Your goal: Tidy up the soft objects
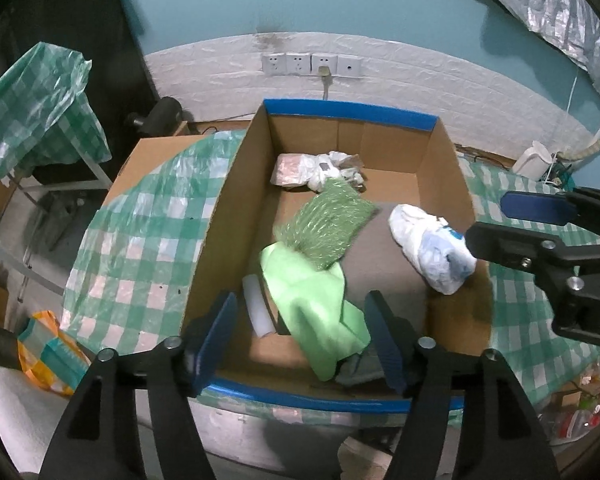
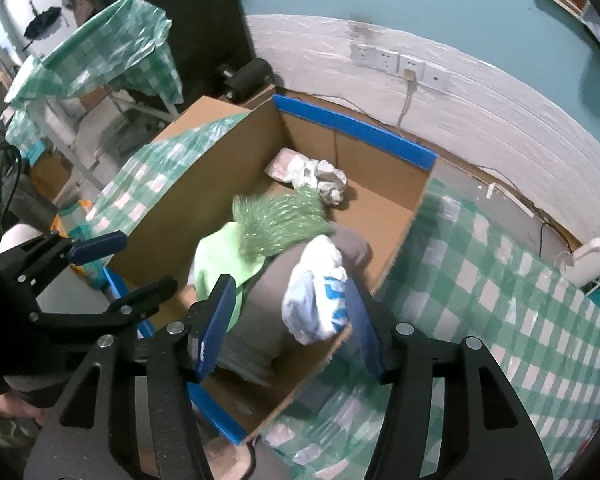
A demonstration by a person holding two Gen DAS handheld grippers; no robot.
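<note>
The left gripper (image 1: 304, 340) hangs above the near end of the cardboard box (image 1: 216, 236), angled downward into it, its 2 blue-padded fingers spread wide and holding nothing; the light green cloth (image 1: 316, 308) lies in the box below the gap, and contact cannot be confirmed. The right gripper (image 2: 290, 320) is poised over the box's right-hand near corner, also tilted down, its fingers fully apart and empty, with the white plastic bag (image 2: 320, 300) seen between them (whether a pad touches the bag cannot be told). The box is plain brown corrugated board, open-topped, with blue tape (image 1: 352, 112) along its far and near rims. Inside, from far to near: a crumpled white-and-pink bundle (image 1: 312, 170) in the far corner; a dark green ribbed, glossy piece (image 1: 328, 226) lying partly over the light green cloth; a smooth grey fabric (image 1: 384, 264) under both; and the wrinkled white plastic bag with blue print resting on the grey fabric near the right wall. A pale translucent strip (image 1: 256, 308) lies beside the cloth. The box stands on a thin, shiny green-and-white checked plastic sheet (image 2: 500, 300). 4 wall sockets (image 1: 312, 64) sit on the white textured wall (image 1: 420, 80) behind.
</note>
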